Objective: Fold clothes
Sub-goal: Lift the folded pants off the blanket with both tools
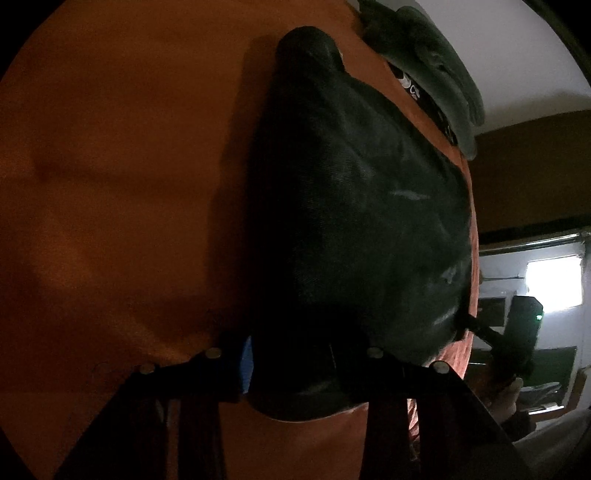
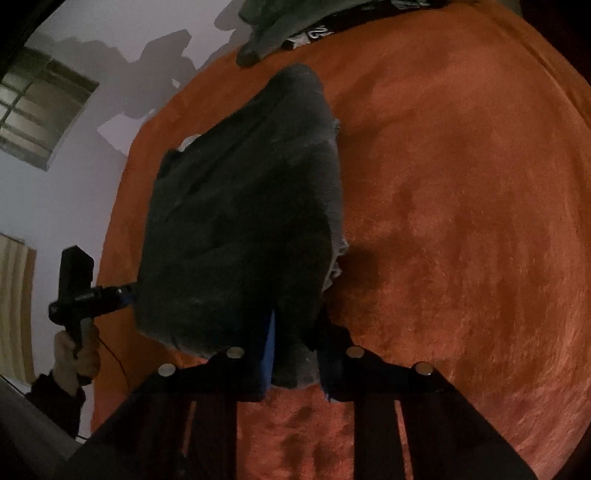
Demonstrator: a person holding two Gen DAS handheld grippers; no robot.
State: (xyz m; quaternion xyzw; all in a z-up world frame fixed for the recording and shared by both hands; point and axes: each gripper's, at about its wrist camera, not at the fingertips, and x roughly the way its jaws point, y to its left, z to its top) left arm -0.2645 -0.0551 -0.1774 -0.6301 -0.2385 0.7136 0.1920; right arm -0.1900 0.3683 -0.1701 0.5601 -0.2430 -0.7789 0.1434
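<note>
A dark grey garment [image 1: 354, 206] [image 2: 240, 221] lies bunched on the orange bed cover [image 1: 110, 184] [image 2: 461, 221], its near edge raised between both grippers. My left gripper [image 1: 297, 369] is shut on the garment's near hem, and cloth fills the gap beside its blue pad [image 1: 245, 363]. My right gripper [image 2: 295, 358] is shut on the hem at the other corner, next to its blue pad [image 2: 269, 350]. Each wrist view shows the other gripper at the garment's side: the right one [image 1: 471, 321] and the left one [image 2: 127, 291], held by a hand [image 2: 75, 350].
A pile of grey-green clothes [image 1: 424, 74] [image 2: 280, 26] sits at the far edge of the bed, with a black printed strap [image 1: 410, 88] [image 2: 317, 33] under it. A white wall [image 2: 92, 147] borders the bed on one side. Broad orange cover spreads beside the garment.
</note>
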